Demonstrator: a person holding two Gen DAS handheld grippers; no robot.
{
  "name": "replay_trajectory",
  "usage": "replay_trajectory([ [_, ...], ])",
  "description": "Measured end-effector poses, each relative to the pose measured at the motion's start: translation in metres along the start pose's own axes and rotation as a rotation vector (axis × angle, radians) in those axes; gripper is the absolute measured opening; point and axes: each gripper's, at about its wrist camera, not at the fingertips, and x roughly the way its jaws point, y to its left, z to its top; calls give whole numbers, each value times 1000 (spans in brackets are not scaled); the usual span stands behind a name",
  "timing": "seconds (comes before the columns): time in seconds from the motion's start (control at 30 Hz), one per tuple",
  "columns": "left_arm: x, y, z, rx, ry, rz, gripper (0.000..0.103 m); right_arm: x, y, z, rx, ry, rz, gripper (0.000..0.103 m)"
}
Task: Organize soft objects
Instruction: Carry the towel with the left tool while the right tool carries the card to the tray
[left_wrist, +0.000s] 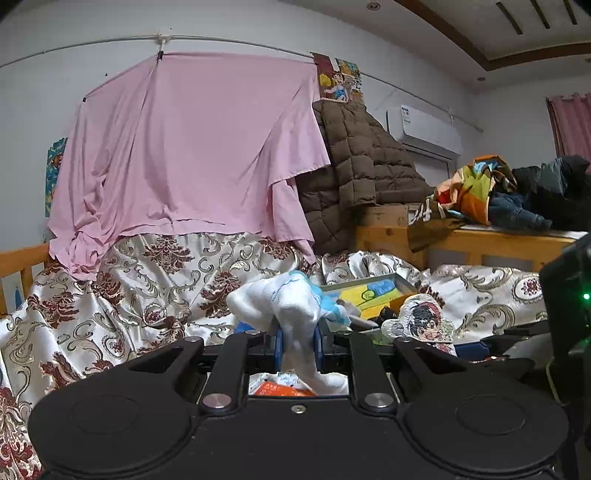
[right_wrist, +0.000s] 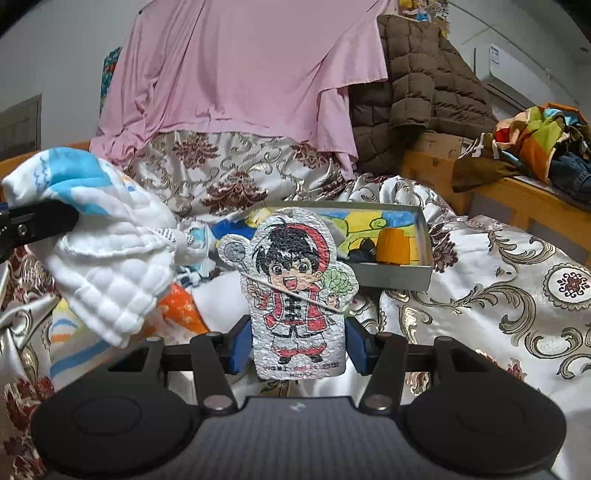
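A white cloth (left_wrist: 291, 306) is clamped in the left gripper (left_wrist: 297, 345) and a foam cutout (right_wrist: 295, 291) in the right gripper (right_wrist: 297, 349), both held above the bed (right_wrist: 480, 295), so neither seems put away in the box (right_wrist: 391, 275) yet.

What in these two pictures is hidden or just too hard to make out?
- Left wrist view: the white cloth, pinched between the left gripper fingers, hides much of the box behind it.
- Right wrist view: the cartoon foam cutout in the right gripper covers part of the box; a dark item beside the orange cup is unidentifiable.
- The small print at the cutout's bottom is unreadable.
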Motion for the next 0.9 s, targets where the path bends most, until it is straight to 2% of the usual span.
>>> replay_trajectory([
  [0.27,9,-11,12,1,-22,19,17,-5,-14,12,50,-40,8,57],
  [0.5,23,-10,23,-53,-10,17,17,-4,-28,24,87,-74,1,57],
  [0.7,53,-11,38,-81,-18,24,17,21,-46,42,109,-112,-8,57],
  [0.9,85,-16,50,-90,-12,12,17,51,-60,44,124,-179,5,57],
])
